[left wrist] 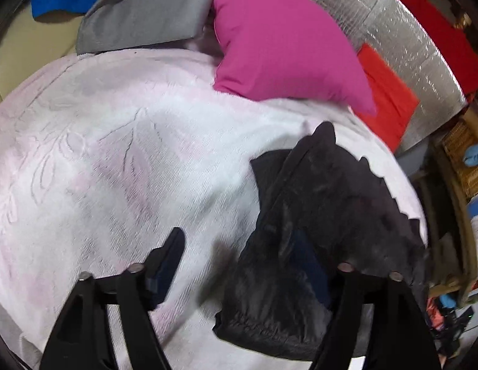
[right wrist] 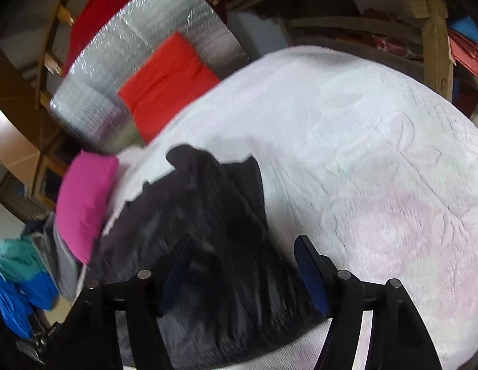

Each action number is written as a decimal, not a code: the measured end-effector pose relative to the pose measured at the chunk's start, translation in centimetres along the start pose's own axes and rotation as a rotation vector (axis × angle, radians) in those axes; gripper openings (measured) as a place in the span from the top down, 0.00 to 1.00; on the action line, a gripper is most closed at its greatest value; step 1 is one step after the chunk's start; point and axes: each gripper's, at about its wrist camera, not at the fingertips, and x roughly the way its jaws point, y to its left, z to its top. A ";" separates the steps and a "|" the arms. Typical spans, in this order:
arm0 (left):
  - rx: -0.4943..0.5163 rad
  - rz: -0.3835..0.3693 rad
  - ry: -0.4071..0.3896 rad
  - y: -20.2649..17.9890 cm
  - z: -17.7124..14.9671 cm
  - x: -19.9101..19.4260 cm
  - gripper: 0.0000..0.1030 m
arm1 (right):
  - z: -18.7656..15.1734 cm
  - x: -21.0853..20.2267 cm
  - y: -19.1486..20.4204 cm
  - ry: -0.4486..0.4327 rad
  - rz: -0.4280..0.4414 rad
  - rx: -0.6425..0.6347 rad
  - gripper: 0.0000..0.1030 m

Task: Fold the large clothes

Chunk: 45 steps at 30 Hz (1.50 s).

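Two grippers hang over a dark garment point(left wrist: 316, 231) bunched on a pale pink blanket point(left wrist: 115, 154). Left gripper point(left wrist: 239, 262): fingers spread wide, the garment lying near its right finger, contact uncertain. Right gripper point(right wrist: 242, 265): fingers apart, straddling the garment's shiny folds, not closed on them; a magenta cushion point(right wrist: 84, 203) lies just beside.

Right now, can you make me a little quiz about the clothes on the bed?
1. True or false: the right tool is shut on the black garment.
2. Which colour is the folded piece lying beyond the black garment: A pink, B yellow, C brown?
3. Fill in: the black garment lies on a pale ___.

Key: 1 false, both tools are open; 2 A; 3 blanket.
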 end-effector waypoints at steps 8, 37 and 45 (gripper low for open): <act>-0.021 -0.129 0.095 -1.0 0.2 3.6 0.39 | -0.5 5.7 0.3 0.131 -0.007 -0.001 0.53; 0.056 -0.005 0.071 -0.8 -4.1 -0.5 0.44 | -3.1 -0.3 -0.1 0.106 -0.005 -0.018 0.33; 0.183 0.000 -0.015 -2.3 -5.2 -1.4 0.80 | -4.9 -2.6 3.1 -0.029 -0.087 -0.217 0.76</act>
